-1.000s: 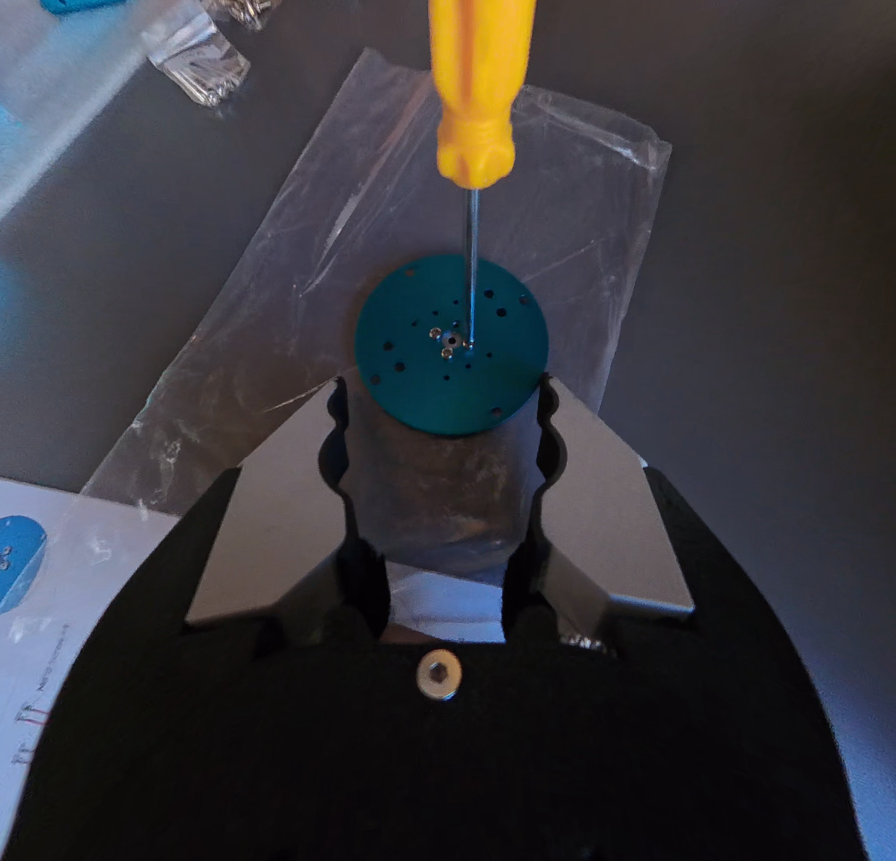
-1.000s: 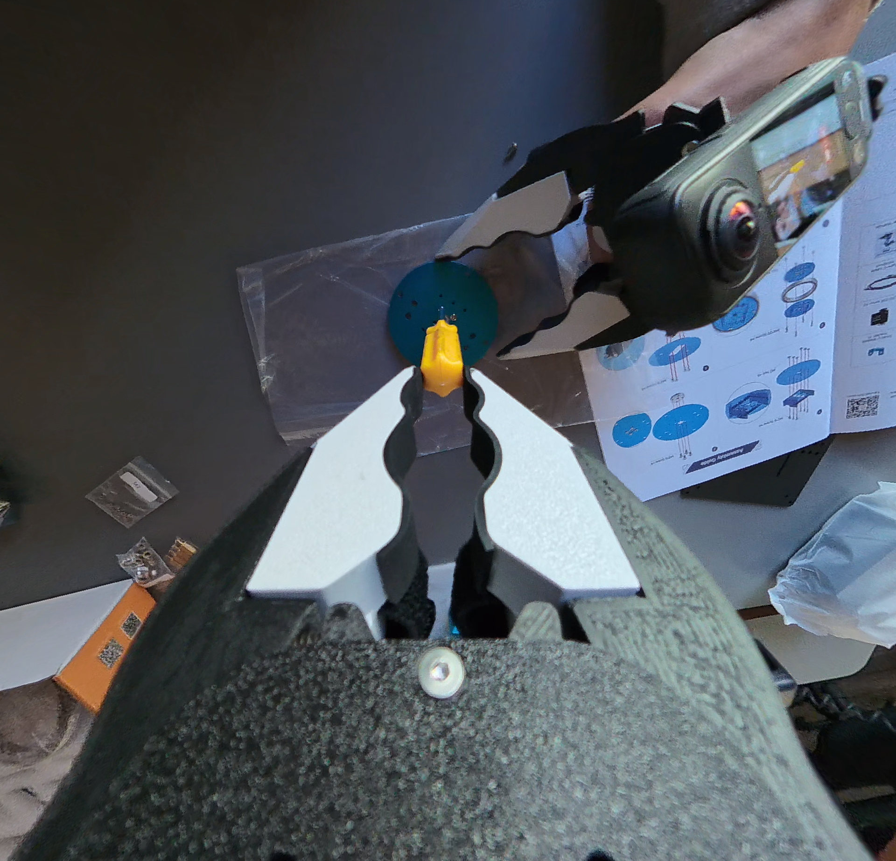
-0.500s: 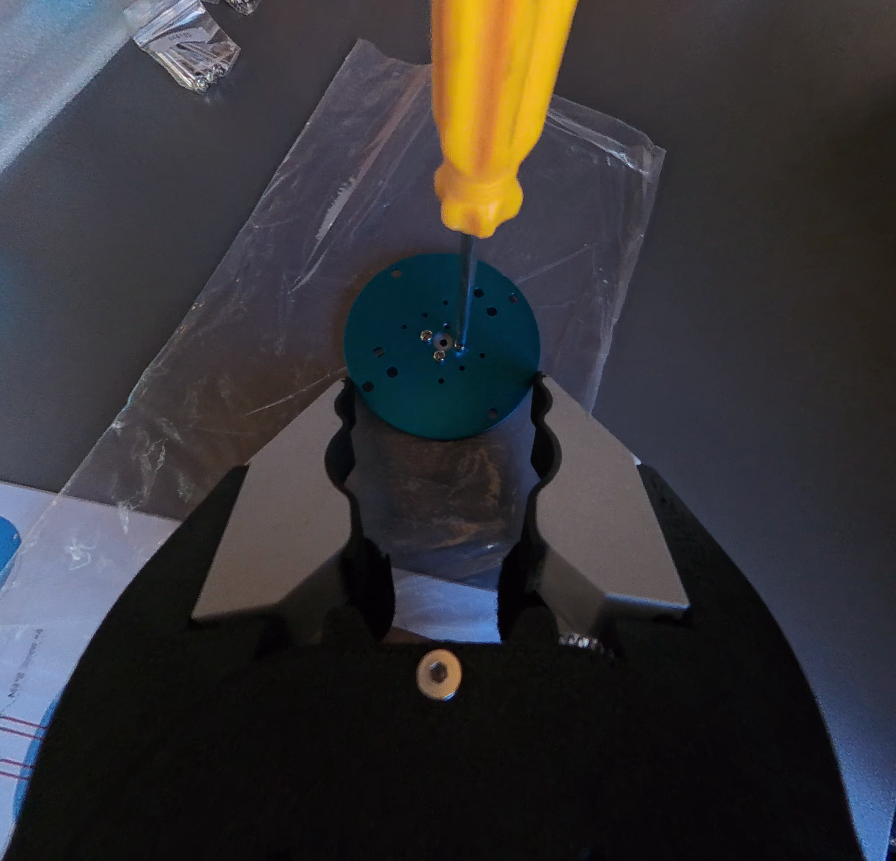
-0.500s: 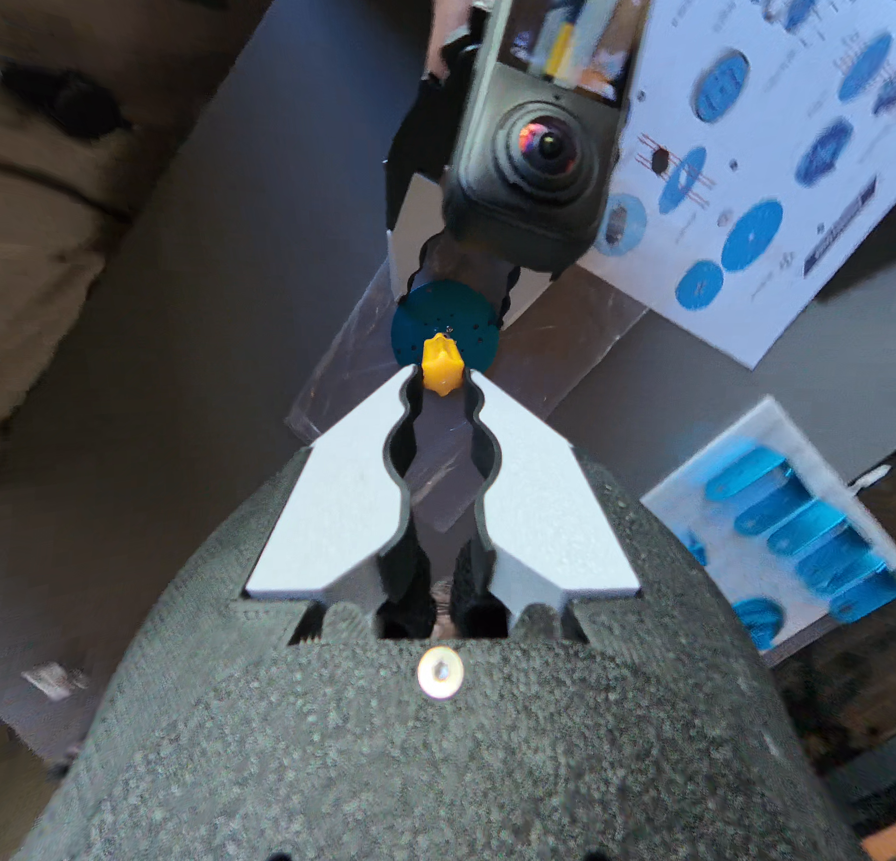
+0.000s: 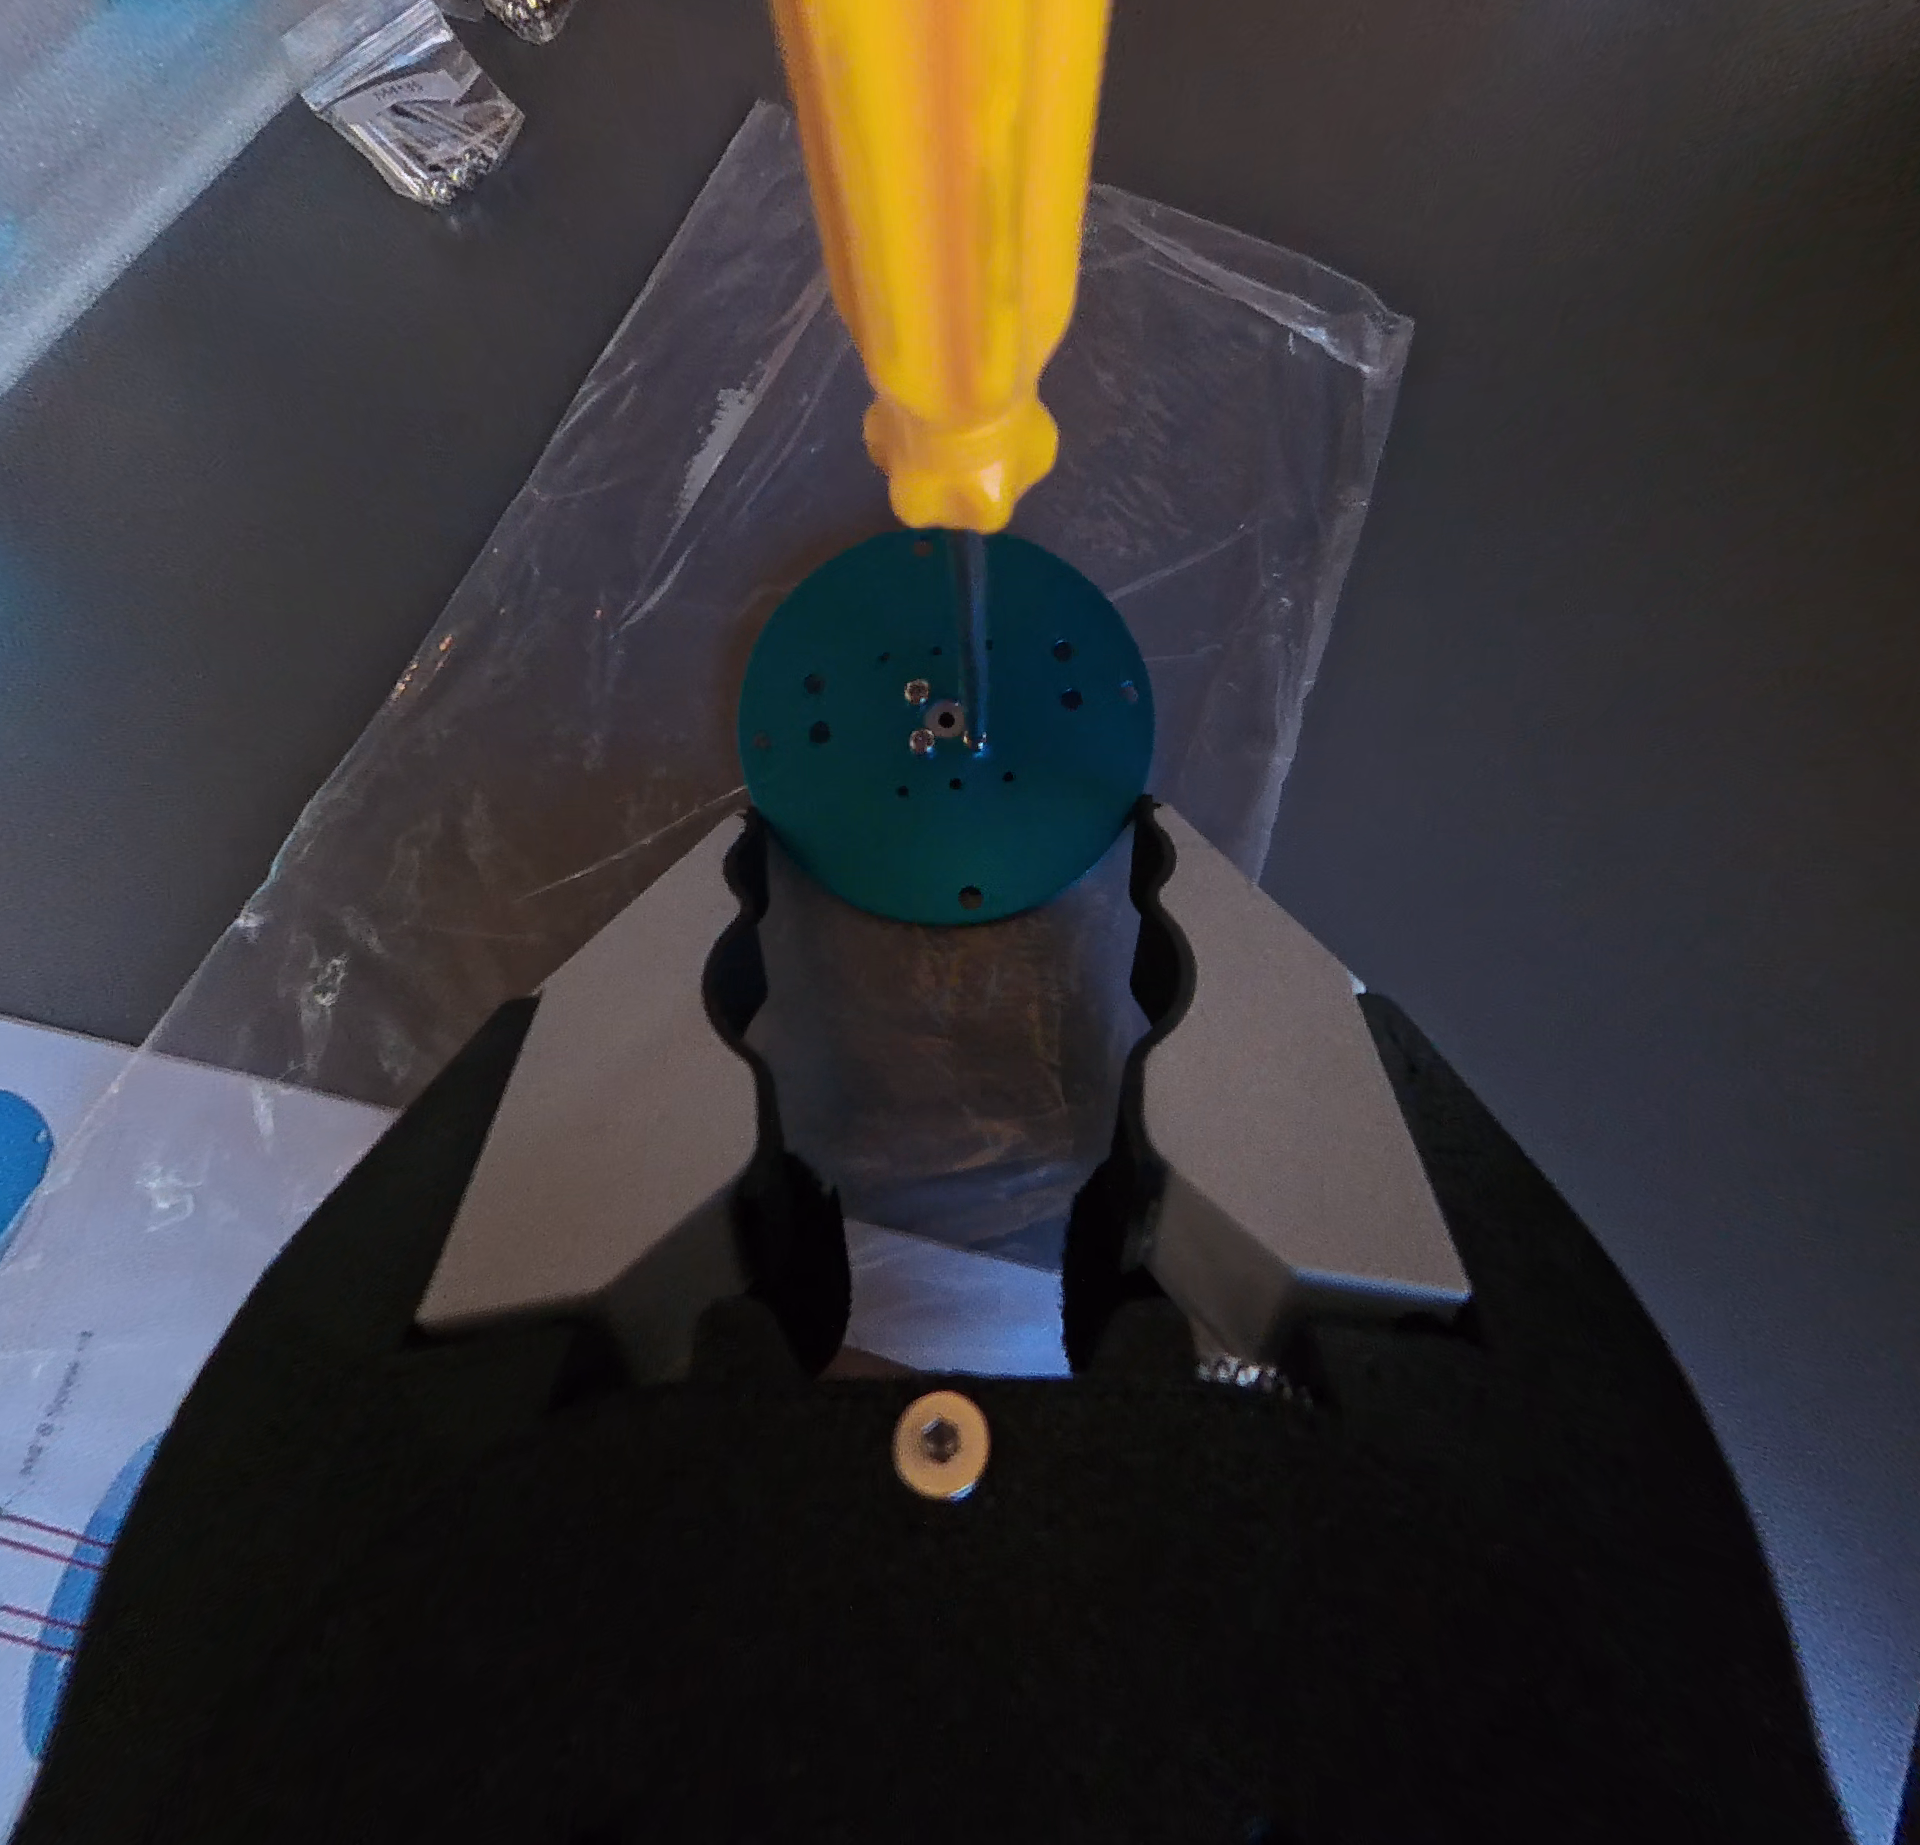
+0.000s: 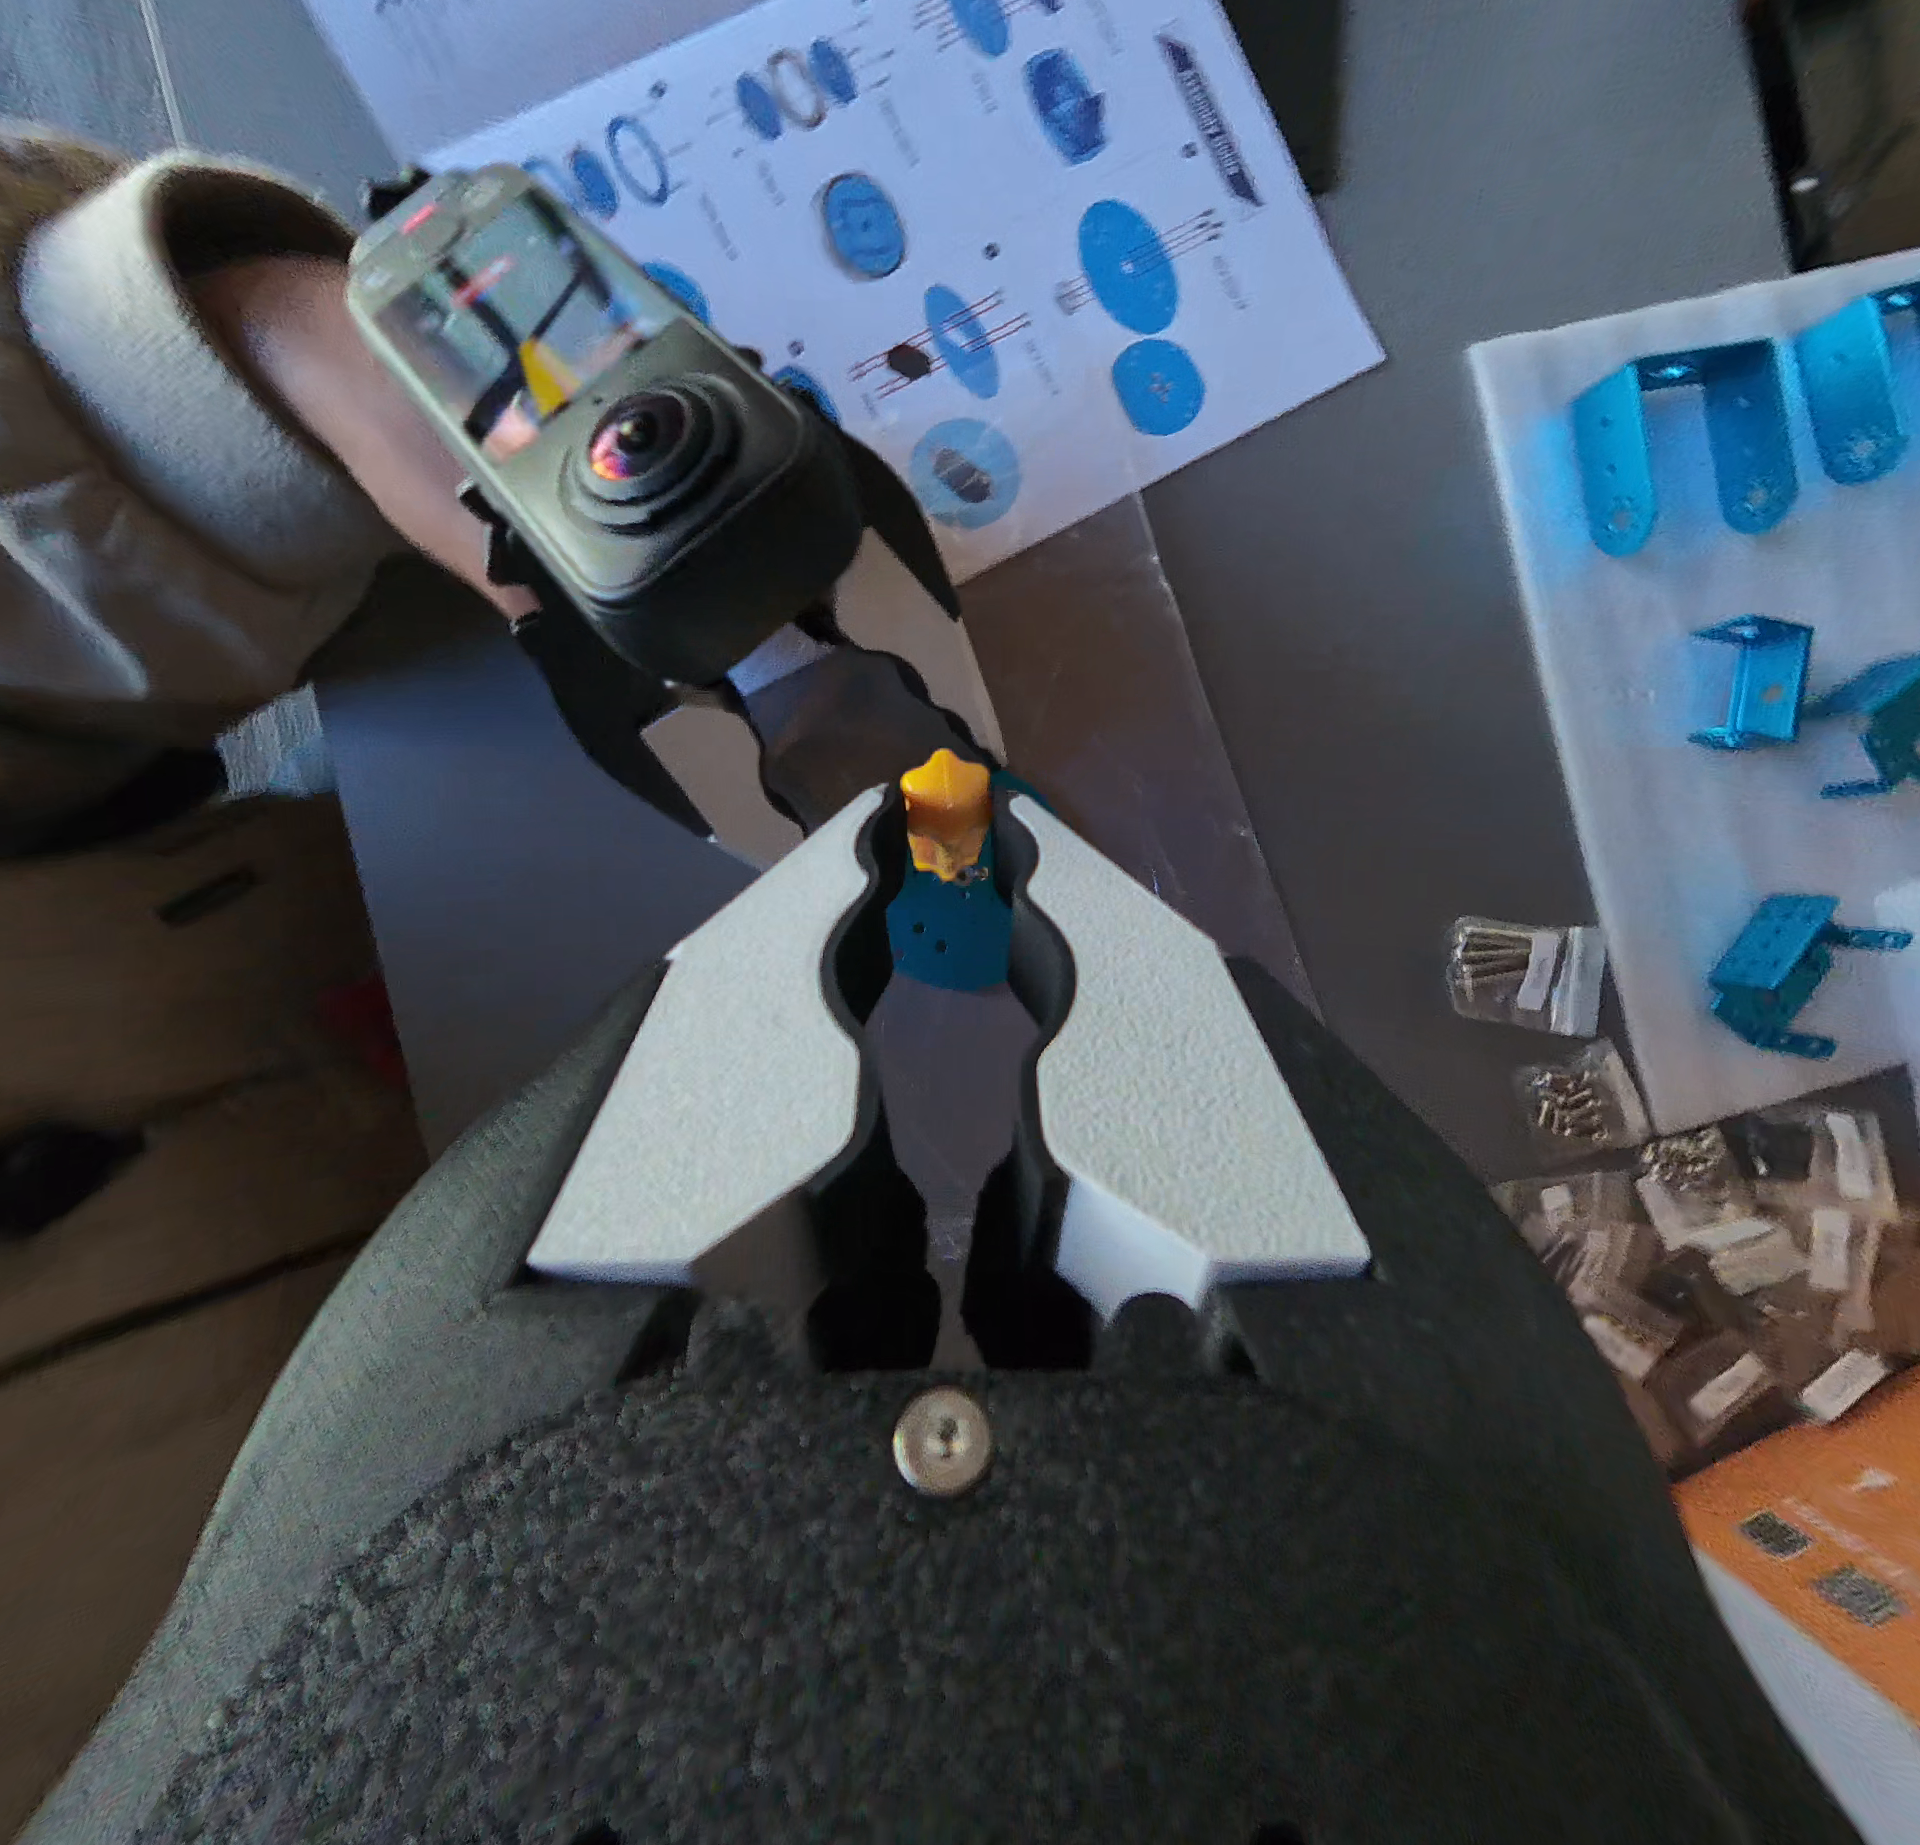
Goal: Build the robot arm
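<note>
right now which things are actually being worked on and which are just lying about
In use:
- round teal metal disc with holes, between the left claw tips
- yellow-handled screwdriver, gripped by the right claw, tip on the disc
- clear plastic bag beneath the disc

Lying about:
- small bags of screws
- white instruction sheet
- blue metal brackets

Left claw (image 5: 940, 829): black textured body, two grey angular fingers (image 5: 623, 1099) with wavy black inner pads, one silver hex screw (image 5: 942, 1461) centred on the body. Right claw (image 6: 940, 808): dark grainy body, two pale grey fingers (image 6: 727, 1099), same wavy black pads, silver screw (image 6: 942, 1452). Right wrist view also shows a black wide-angle camera (image 6: 623, 445) with a small screen mounted on the left claw, and a beige-grey sleeve (image 6: 135, 361).
</note>
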`<state>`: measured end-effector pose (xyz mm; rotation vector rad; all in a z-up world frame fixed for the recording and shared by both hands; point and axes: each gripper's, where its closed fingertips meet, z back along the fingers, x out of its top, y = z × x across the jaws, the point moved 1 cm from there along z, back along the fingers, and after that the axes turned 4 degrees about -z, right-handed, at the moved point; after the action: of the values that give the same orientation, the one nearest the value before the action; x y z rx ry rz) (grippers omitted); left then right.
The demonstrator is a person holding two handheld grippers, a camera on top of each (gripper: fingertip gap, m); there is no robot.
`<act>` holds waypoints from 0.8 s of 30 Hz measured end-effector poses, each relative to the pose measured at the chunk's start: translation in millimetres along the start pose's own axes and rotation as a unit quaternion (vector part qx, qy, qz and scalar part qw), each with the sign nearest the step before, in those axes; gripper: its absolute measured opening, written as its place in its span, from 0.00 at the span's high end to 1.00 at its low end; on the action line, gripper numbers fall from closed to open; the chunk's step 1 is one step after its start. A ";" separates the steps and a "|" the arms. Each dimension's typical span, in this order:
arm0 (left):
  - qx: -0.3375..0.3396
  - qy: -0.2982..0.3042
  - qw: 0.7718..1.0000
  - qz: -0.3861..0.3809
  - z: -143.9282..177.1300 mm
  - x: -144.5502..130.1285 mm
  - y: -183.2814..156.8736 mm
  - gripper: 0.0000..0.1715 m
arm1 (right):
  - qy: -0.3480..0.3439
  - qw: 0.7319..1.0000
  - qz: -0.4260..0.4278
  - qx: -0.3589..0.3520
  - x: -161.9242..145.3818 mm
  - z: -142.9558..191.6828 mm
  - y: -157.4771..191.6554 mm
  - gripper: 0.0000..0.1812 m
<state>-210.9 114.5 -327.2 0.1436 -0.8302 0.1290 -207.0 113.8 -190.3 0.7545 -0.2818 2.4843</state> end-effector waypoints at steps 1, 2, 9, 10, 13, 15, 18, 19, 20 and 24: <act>0.000 0.000 1.000 0.000 0.0 0.0 -0.2 0.59 | -0.017 0.999 -0.024 -0.012 -1.8 1.3 -2.1 0.91; 0.001 -0.001 1.000 -0.001 0.1 0.2 -0.1 0.59 | -0.033 0.998 -0.044 -0.012 -3.7 2.5 -1.1 0.91; 0.043 -0.043 0.998 -0.010 13.1 12.5 5.2 0.60 | -0.090 0.991 -0.087 -0.038 -14.5 10.9 -2.6 0.92; 0.057 -0.075 0.996 0.000 22.2 23.3 7.2 0.60 | -0.086 0.992 -0.088 -0.036 -13.4 10.3 -1.8 0.92; 0.088 -0.196 0.976 0.028 53.7 64.5 2.8 0.61 | -0.078 0.992 -0.088 -0.038 -12.0 9.7 -1.6 0.92; 0.117 -0.238 0.964 0.026 63.7 83.0 -3.5 0.64 | -0.077 0.992 -0.090 -0.037 -9.5 8.8 -0.2 0.92; 0.169 -0.254 0.952 0.014 65.8 96.8 -5.2 0.75 | -0.075 0.992 -0.096 -0.032 -6.8 7.4 1.4 0.92; 0.190 -0.254 0.948 0.019 66.5 97.7 -0.7 0.85 | -0.072 0.992 -0.095 -0.027 -6.4 7.0 2.1 0.91; 0.200 -0.258 0.945 0.022 67.2 98.4 2.5 0.89 | -0.070 0.993 -0.093 -0.020 -6.3 6.2 2.7 0.91; 0.179 -0.273 0.944 0.049 66.0 99.6 4.9 0.90 | -0.082 0.995 -0.058 0.003 -8.4 7.5 -0.7 0.91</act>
<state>-193.0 113.4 -209.0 0.4973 -1.3654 0.3454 -197.2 108.3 -188.8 0.9524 -0.2819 2.3194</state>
